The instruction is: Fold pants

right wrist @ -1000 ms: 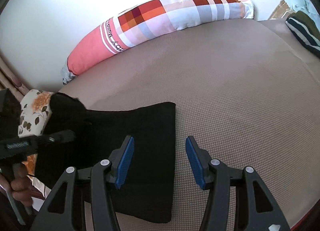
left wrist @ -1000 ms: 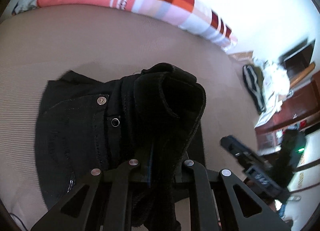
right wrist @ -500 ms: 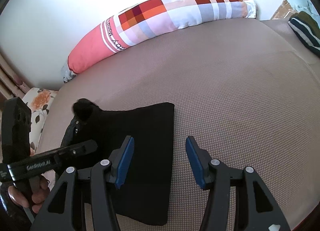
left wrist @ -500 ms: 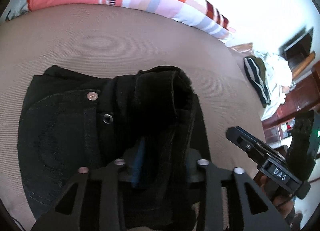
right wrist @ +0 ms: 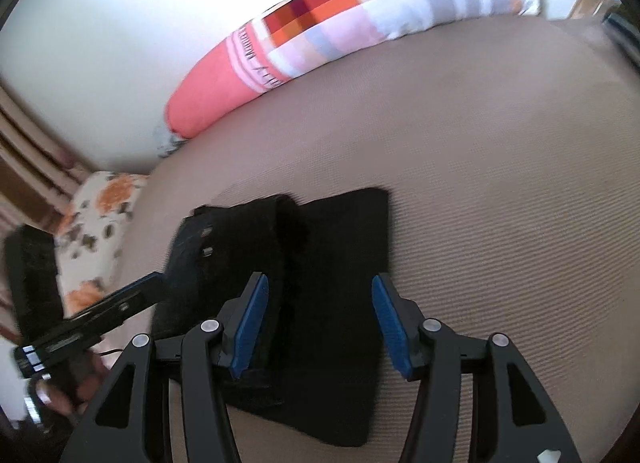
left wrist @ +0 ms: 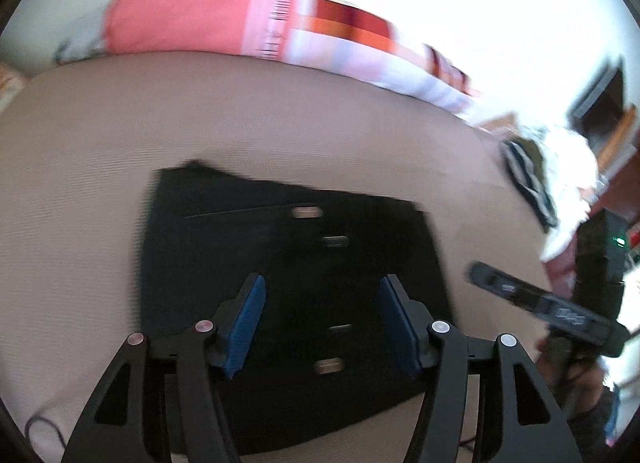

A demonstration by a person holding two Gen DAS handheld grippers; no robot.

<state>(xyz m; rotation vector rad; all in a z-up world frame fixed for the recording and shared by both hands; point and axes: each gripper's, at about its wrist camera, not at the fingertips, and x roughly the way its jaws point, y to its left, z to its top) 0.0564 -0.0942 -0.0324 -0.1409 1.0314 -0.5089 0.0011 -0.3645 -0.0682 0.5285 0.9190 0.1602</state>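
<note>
Lying folded at centre frame, the black pants (left wrist: 288,287) are looking nearly done — only tidying seems left. The left gripper (left wrist: 322,327) has just been opening, nothing between its jaws; the right gripper (right wrist: 318,327) is hovering released too.

Both wrist views look down, sharing the pants (left wrist: 296,287).

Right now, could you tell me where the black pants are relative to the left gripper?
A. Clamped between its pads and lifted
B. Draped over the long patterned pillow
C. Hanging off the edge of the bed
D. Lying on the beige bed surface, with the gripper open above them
D: the black pants lie on the beige bed surface, and the left gripper stands open above them, its blue pads gripping no cloth.
</note>
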